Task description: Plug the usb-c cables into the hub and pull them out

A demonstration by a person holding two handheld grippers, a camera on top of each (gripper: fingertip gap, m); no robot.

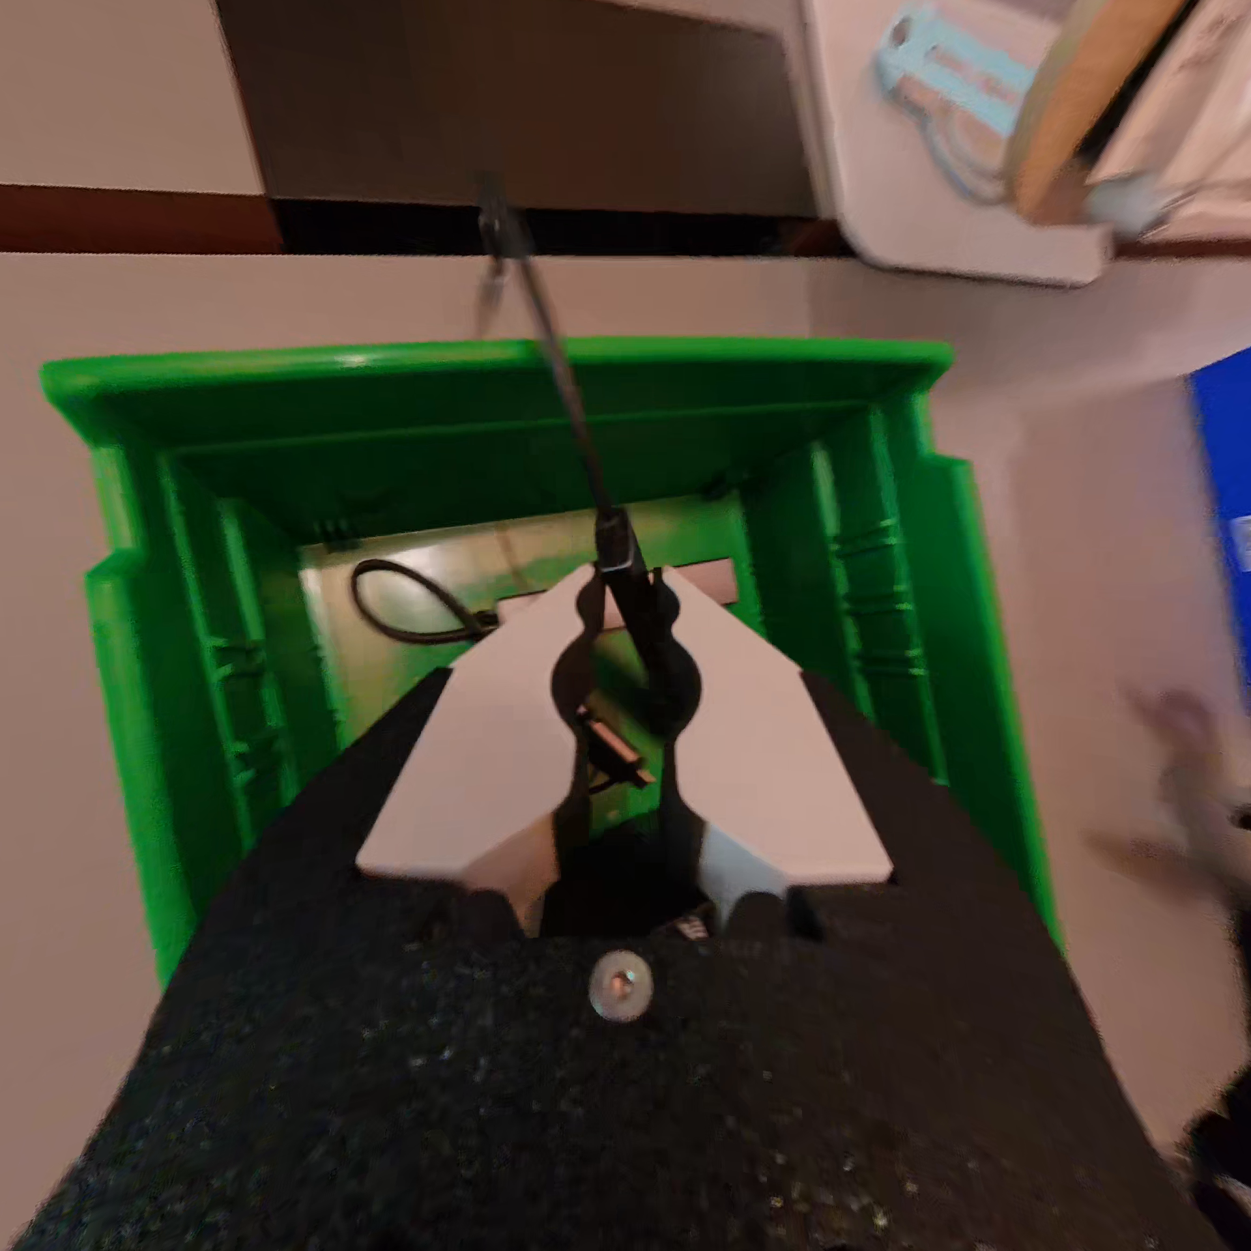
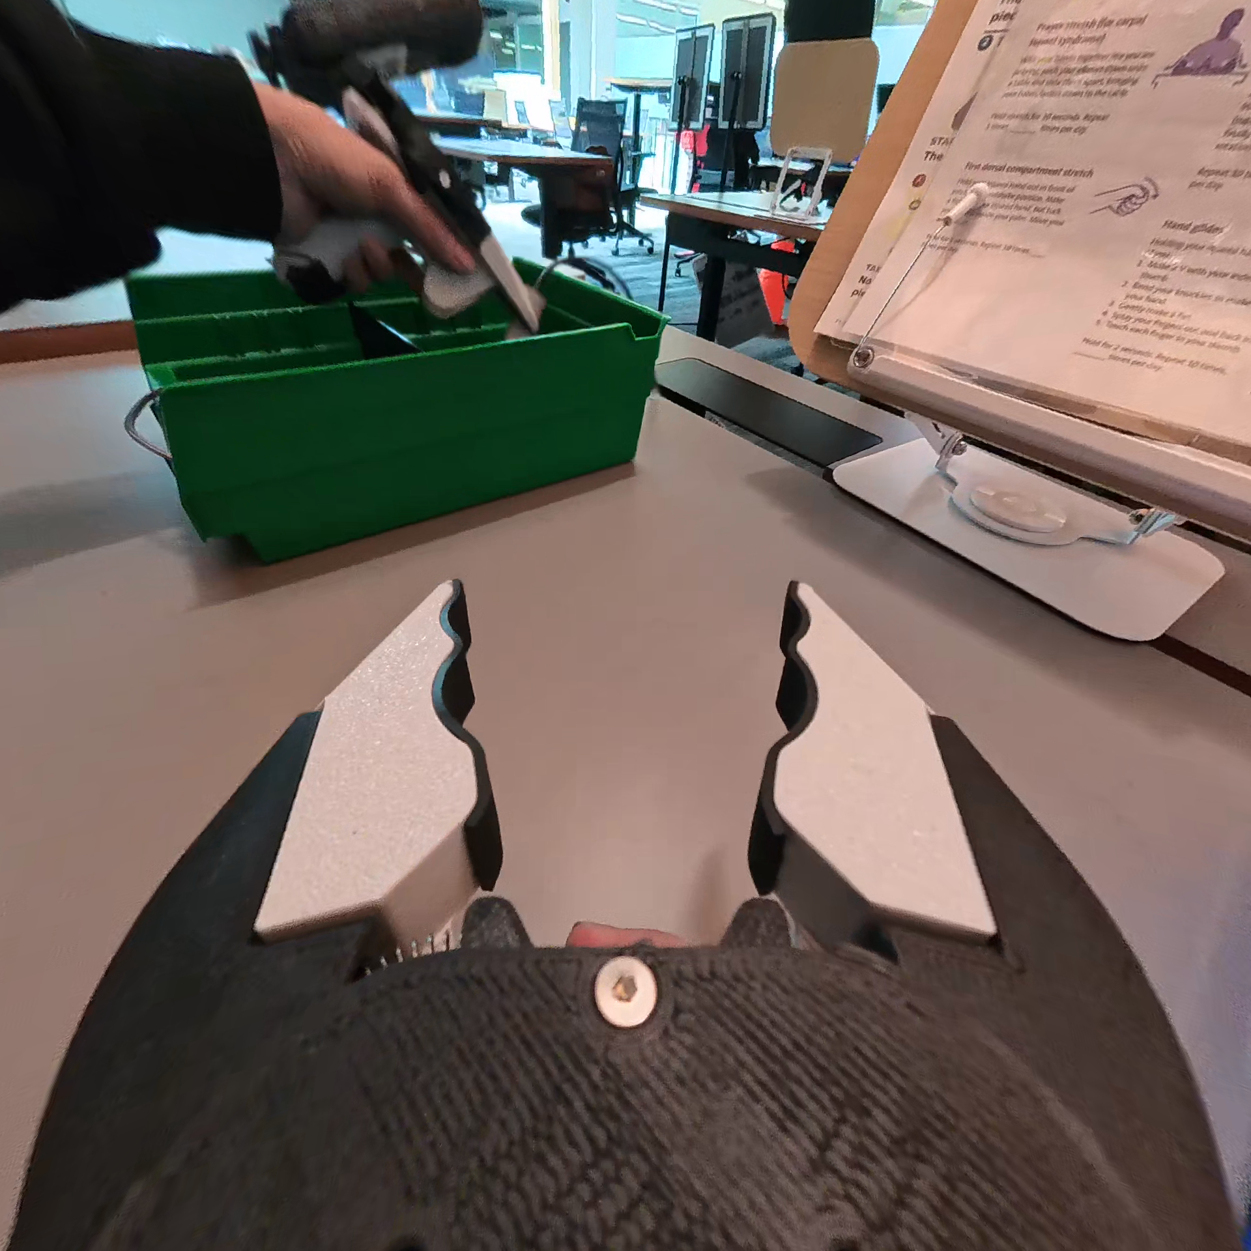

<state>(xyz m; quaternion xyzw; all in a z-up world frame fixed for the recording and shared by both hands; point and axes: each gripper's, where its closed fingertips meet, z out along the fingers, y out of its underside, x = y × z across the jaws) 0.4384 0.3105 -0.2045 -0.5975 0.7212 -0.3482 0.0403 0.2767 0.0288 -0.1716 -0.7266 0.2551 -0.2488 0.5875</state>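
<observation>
Printed instruction sheet on wooden stand; wording withheld.

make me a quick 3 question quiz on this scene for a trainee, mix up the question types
1. True or false: the right gripper is shut on a cable.
2. Where does the left gripper work? A) over the green bin B) at the document stand C) on the bare table
3. Fill in: the left gripper is shut on a black ____.

Key
1. False: it is open and empty, over the table.
2. A
3. cable, which runs up and out past the bin's far rim.
</observation>
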